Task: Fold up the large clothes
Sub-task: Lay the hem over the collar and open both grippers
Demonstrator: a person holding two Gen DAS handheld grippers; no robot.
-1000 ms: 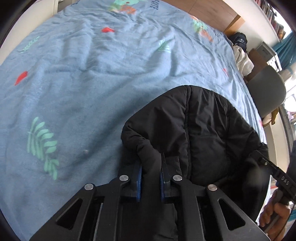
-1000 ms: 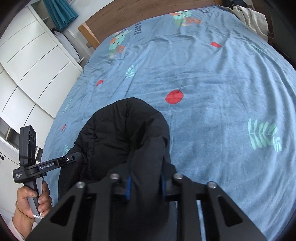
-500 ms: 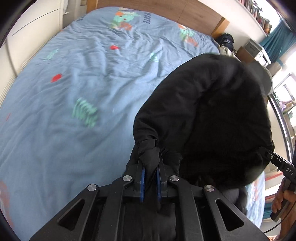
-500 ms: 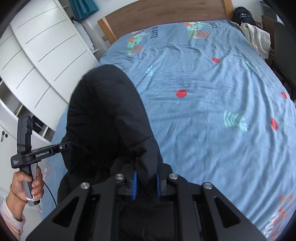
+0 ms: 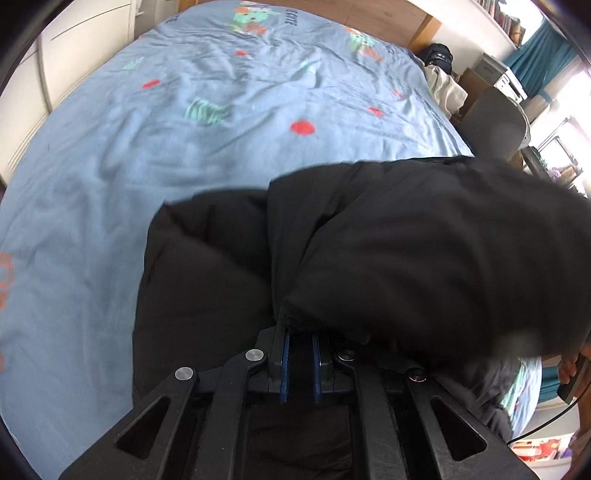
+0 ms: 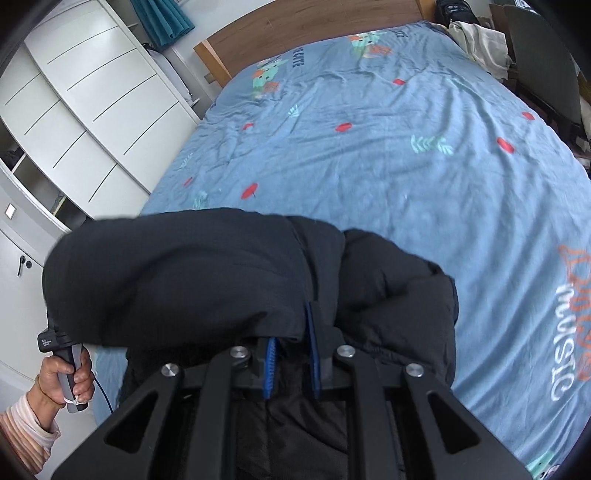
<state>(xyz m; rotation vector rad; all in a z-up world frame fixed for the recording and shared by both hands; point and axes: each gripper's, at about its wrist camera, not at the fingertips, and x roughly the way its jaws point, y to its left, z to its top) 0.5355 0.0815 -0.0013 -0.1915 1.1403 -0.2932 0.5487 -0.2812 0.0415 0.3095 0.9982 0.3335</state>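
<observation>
A black puffer jacket [image 5: 406, 258] hangs in a bulky fold over the near end of the blue bedspread [image 5: 184, 155]. My left gripper [image 5: 300, 343] is shut on the jacket's edge, which drapes over the blue pads and hides the fingertips. In the right wrist view the same jacket [image 6: 207, 280] bulges in front of my right gripper [image 6: 291, 332], which is shut on another part of its edge. The fabric covers most of the fingers there. A hand [image 6: 70, 373] in a striped sleeve holds the left gripper's handle at the lower left.
The bedspread [image 6: 424, 166] runs back to a wooden headboard [image 6: 314, 33]. White wardrobe drawers [image 6: 85, 96] line the left side of the bed. A chair [image 5: 495, 122] and a pile of light clothes [image 5: 443, 92] stand at the right side.
Both grippers have pulled back toward the foot of the bed with the jacket. The raised jacket has come down into a wide fold, and more of the bedspread shows.
</observation>
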